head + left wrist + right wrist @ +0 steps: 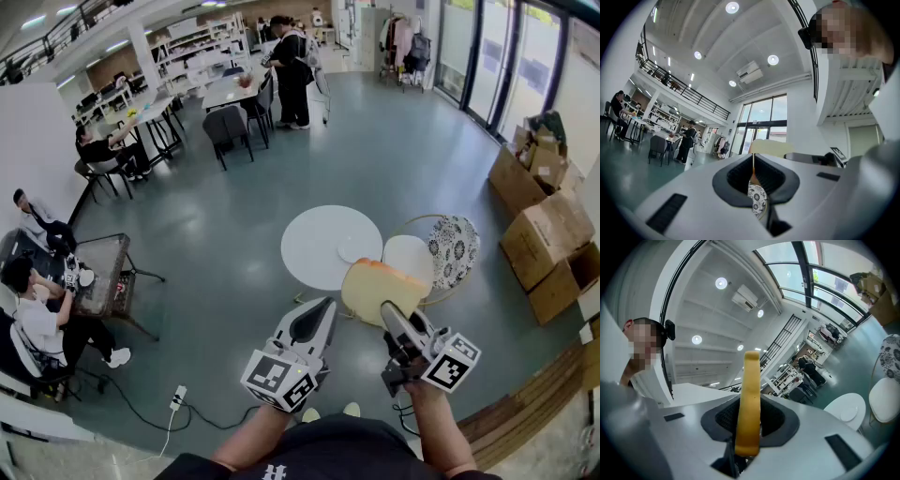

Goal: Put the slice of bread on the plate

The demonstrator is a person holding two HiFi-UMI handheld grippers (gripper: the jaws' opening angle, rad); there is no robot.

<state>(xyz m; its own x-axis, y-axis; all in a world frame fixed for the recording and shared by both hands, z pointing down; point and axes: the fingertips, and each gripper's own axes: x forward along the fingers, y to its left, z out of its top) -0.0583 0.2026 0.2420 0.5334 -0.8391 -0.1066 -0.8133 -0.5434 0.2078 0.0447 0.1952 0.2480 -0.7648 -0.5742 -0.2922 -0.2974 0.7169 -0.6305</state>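
Observation:
A thick slice of bread (382, 287) with a golden crust hangs in the air, and my right gripper (388, 311) is shut on its near edge. In the right gripper view the bread slice (750, 399) stands edge-on between the dark pads (774, 420). Beyond it a small white plate (359, 248) lies on a round white table (314, 246); the same plate (848, 413) shows at the right of the right gripper view. My left gripper (325, 306) hovers just left of the bread, jaws together, holding nothing. The left gripper view shows the bread (769, 146) past its tips.
A white stool (410, 258) and a chair with a patterned cushion (454, 248) stand right of the table. Cardboard boxes (548, 234) are stacked at the far right. People sit at desks on the left, and a power strip (178, 397) lies on the floor.

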